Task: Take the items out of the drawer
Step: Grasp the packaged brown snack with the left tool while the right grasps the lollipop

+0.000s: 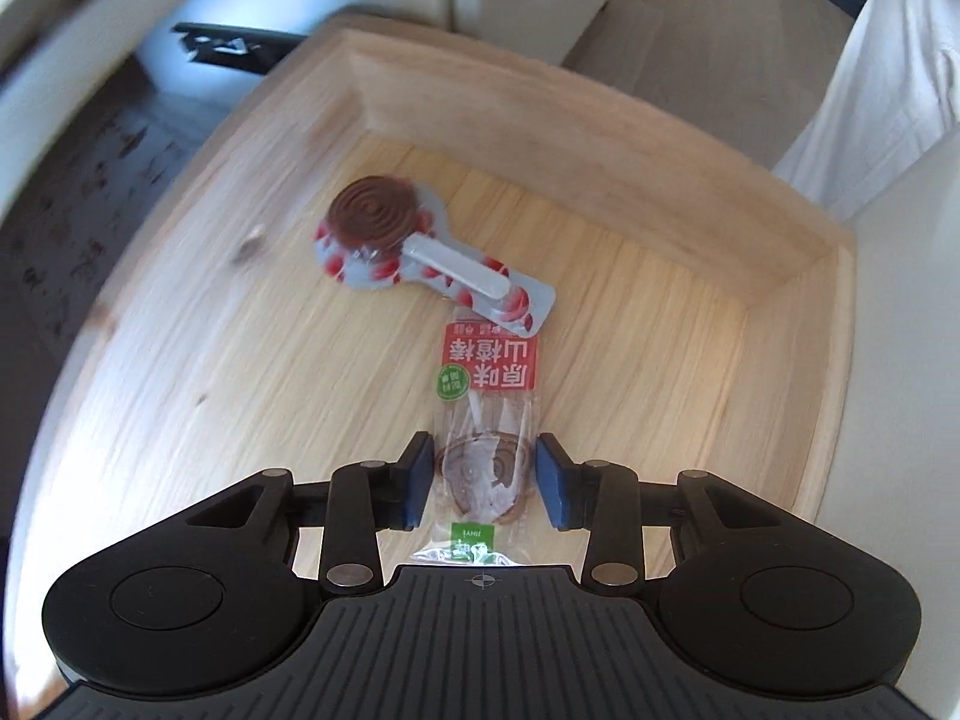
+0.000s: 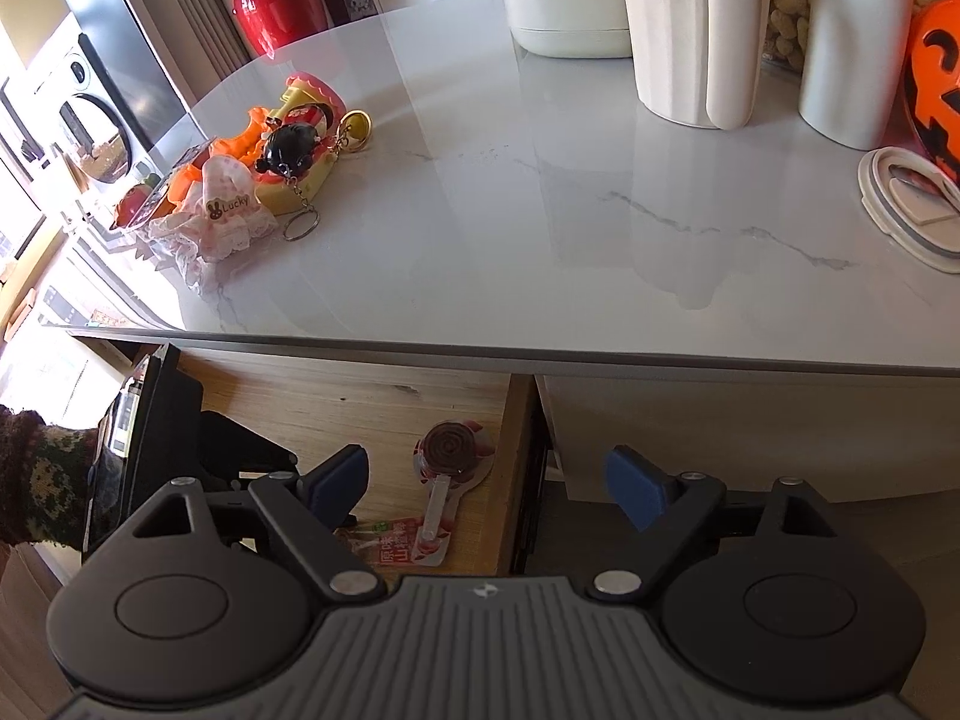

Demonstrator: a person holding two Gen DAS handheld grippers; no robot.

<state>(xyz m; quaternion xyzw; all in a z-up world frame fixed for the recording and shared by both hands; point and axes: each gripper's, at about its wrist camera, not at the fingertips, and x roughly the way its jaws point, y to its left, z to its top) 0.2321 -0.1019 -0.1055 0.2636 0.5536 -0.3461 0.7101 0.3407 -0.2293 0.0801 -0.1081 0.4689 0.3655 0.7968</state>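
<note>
Left gripper [image 1: 485, 483] points steeply down into the open wooden drawer [image 1: 780, 276], blue pads either side of a clear-wrapped hawthorn lollipop [image 1: 486, 414]. Narrow gaps show between pads and wrapper; jaws apart, not clamped. That packet lies flat on the drawer floor, red label toward the far end, brown spiral disc between the pads. A second hawthorn lollipop in a red-spotted wrapper [image 1: 414, 252] lies further in, its stick end overlapping the first packet's label end.

Right gripper [image 2: 486, 489] hangs above the drawer front, jaws wide apart, nothing between the pads. Below it, both lollipops show in the drawer. A knitted sleeve [image 2: 36, 480] sits at the left edge.

Marble countertop [image 2: 540, 210] above the drawer: cluster of small toys and keychains [image 2: 264, 162] at left, white jugs [image 2: 690, 30] at back, orange pumpkin bucket [image 2: 936, 78] at right.
</note>
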